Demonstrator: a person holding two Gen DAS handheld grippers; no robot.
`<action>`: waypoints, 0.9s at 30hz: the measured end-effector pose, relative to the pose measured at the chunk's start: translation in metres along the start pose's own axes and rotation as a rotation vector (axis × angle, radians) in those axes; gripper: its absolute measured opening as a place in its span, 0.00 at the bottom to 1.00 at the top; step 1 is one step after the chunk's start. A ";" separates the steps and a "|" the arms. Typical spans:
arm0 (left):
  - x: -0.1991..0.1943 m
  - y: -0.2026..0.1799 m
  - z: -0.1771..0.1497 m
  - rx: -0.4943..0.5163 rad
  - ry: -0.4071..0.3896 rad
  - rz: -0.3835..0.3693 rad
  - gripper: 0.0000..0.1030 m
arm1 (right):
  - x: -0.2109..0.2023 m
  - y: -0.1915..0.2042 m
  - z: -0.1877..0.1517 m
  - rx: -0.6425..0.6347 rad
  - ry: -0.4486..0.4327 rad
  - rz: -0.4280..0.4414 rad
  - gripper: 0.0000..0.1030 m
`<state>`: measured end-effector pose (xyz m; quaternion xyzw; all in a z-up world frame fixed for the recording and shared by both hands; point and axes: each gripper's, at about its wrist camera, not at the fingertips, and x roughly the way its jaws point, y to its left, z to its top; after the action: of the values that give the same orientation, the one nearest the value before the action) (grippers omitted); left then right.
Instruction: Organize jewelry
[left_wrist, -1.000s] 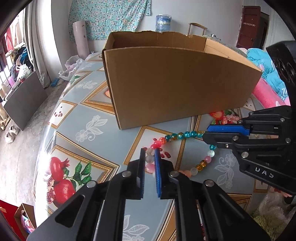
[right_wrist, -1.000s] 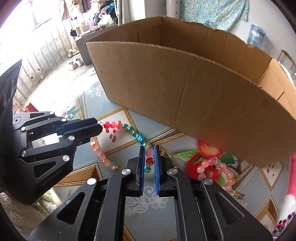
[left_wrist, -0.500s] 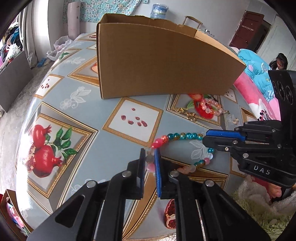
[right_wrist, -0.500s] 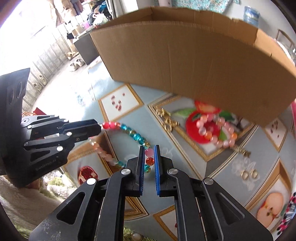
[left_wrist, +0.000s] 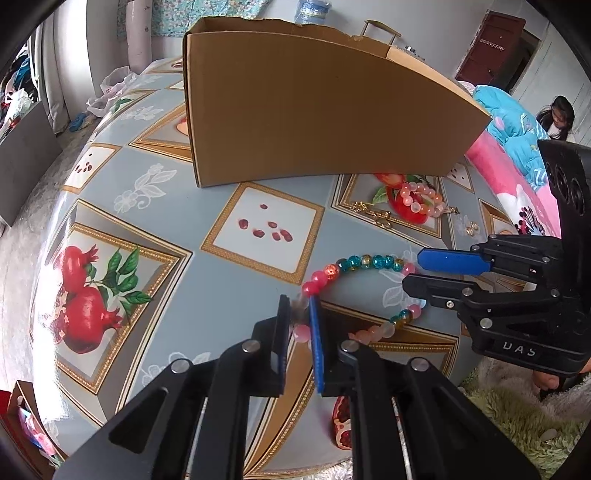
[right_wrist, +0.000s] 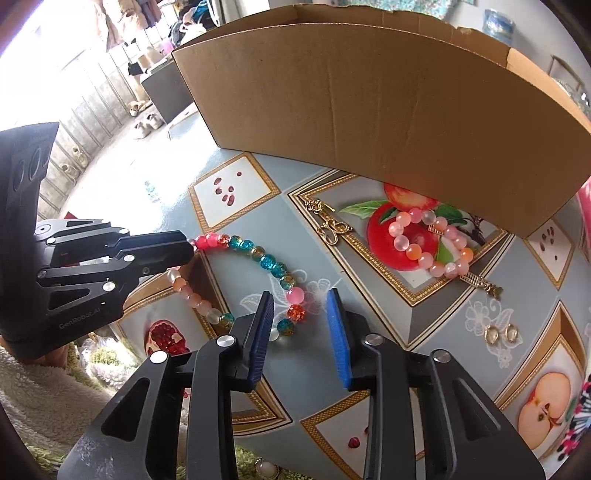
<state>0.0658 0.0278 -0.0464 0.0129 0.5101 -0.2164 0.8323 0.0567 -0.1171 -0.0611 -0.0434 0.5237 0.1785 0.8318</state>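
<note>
Bead necklace (right_wrist: 258, 280) lay on the table (right_wrist: 436, 332) before the box (right_wrist: 369, 110) — right gripper (right_wrist: 301, 328) had just been opening, beads loose between; left gripper (left_wrist: 299, 332), also easing open, barely pinched its end. Best release fully before lifting away.

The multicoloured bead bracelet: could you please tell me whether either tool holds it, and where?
The left tool appears to pinch the bracelet at its pale beads beside the red ones. The right tool has just opened its jaws; beads lie between them, unpressed.

Multicoloured bead bracelet (right_wrist: 258, 280) lies looped on the tablecloth, pink bead bracelet (right_wrist: 432, 243) beside the box
</note>
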 end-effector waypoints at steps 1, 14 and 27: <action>0.000 -0.001 0.000 0.003 0.001 -0.007 0.14 | 0.000 0.000 -0.001 -0.006 -0.003 -0.009 0.14; 0.004 -0.011 0.003 0.046 -0.006 0.009 0.21 | 0.007 -0.004 0.008 0.012 -0.016 0.015 0.08; 0.005 -0.012 0.003 0.062 -0.023 0.044 0.13 | -0.001 -0.005 0.011 0.001 -0.024 0.010 0.19</action>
<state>0.0661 0.0145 -0.0473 0.0476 0.4932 -0.2140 0.8419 0.0672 -0.1194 -0.0562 -0.0381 0.5142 0.1831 0.8370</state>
